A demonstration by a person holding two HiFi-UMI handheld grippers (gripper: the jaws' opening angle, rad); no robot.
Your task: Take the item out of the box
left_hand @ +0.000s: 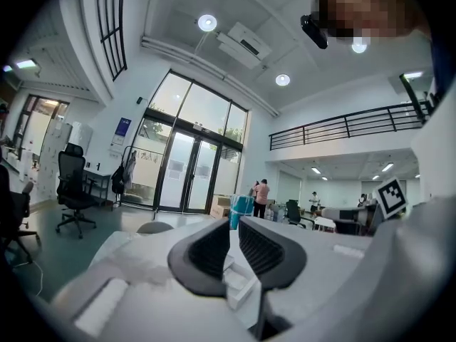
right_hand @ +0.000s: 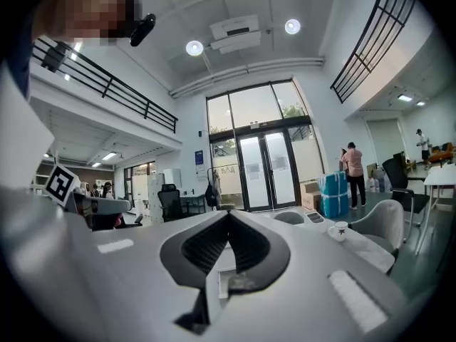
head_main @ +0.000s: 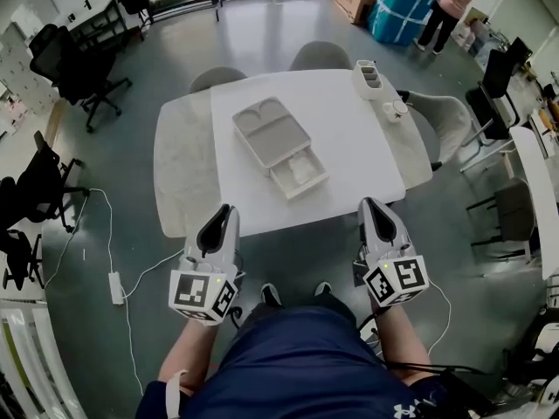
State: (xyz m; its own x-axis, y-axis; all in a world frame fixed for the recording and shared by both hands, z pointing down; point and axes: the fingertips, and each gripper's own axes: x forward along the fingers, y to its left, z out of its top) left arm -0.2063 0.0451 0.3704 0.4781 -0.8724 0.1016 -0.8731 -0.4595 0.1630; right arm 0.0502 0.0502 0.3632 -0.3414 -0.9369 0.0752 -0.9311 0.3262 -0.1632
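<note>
Pale flat item [head_main: 297, 170] lying in the pulled-out drawer [head_main: 311, 185] of a light grey rectangular box [head_main: 269, 131], mid white table [head_main: 349, 142]. Only tabletop between drawer and grippers, both held off the near edge. Left gripper [head_main: 229, 209] slightly parted, empty; right gripper [head_main: 368, 202] closed tip to tip, empty. Grey compartment tray [head_main: 370, 78] and small white cup [head_main: 398, 108] at the far right corner; grey chairs [head_main: 320, 56] behind.

Left gripper [head_main: 224, 212]: held low in front of me, about level, pointing forward. Jaws a narrow slit apart, nothing between the pads.
Right gripper [head_main: 371, 206]: same height, level, pointing forward. Jaw tips together, empty.
Forearms [head_main: 194, 356]: both tucked close to my body, grippers well apart and roughly parallel.
</note>
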